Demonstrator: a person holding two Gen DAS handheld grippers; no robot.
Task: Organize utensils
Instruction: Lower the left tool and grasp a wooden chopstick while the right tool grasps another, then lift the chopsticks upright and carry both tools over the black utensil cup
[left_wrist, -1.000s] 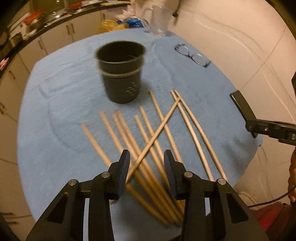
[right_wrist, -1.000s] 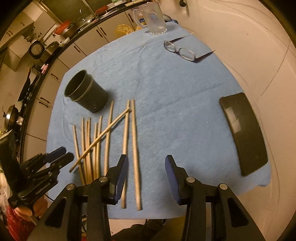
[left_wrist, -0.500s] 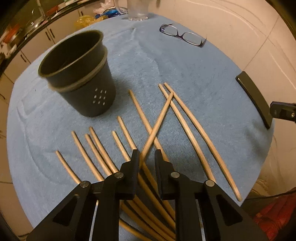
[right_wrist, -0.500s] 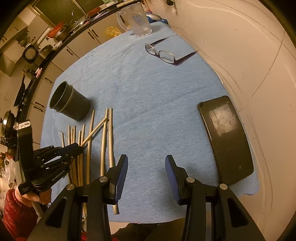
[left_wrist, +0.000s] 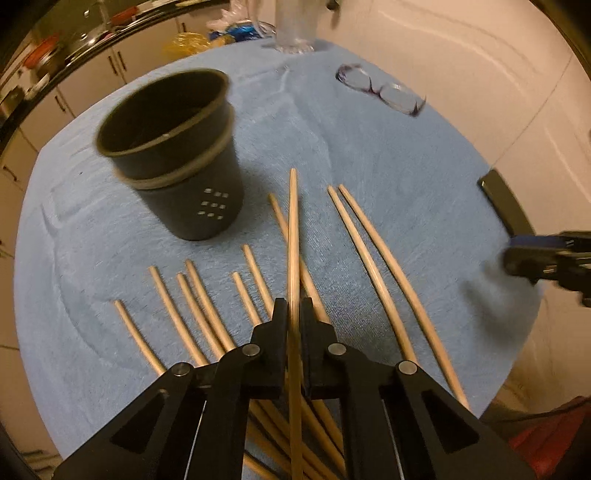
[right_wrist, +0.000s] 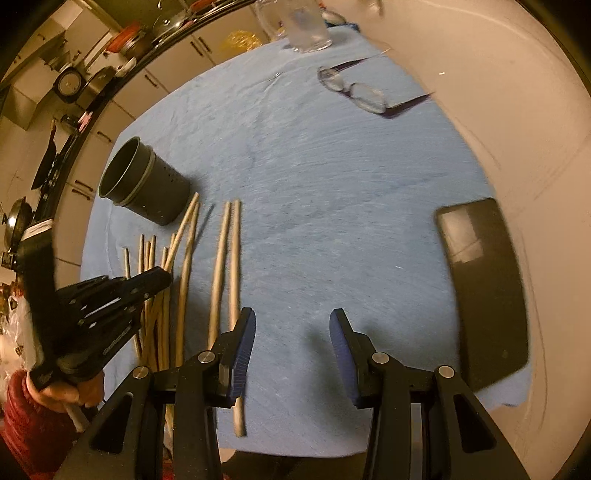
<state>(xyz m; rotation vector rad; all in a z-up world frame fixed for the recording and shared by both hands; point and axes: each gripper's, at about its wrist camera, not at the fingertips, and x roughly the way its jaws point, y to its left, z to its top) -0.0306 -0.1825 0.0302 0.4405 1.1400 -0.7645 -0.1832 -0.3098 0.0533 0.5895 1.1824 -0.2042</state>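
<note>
The step in hand looks like the pick-up of one chopstick for the dark cup (left_wrist: 173, 162). The left gripper (left_wrist: 293, 317) has its jaws pinched tight on a single chopstick (left_wrist: 293, 236), whose free end points up and away, ending just right of the cup and a little short of its rim height in the left wrist view. The other chopsticks (left_wrist: 373, 266) lie loose on the blue towel (left_wrist: 388, 147), fanned out in front of the cup and to its right; two long ones sit side by side farthest from the cup.

The next move probably calls for lifting the stick clear of the pile, swinging it over the cup's open mouth, tipping it more upright and letting go so it drops inside. The stick is long and held near one end, so it may pivot in the pinch.

The left gripper points steeply down at the towel, held by a hand (right_wrist: 64, 393) in a red sleeve. The right gripper (right_wrist: 291, 347) also tilts steeply down, to the right of the cup and past the two outer chopsticks, its jaws partly apart with nothing between them over bare towel.
</note>
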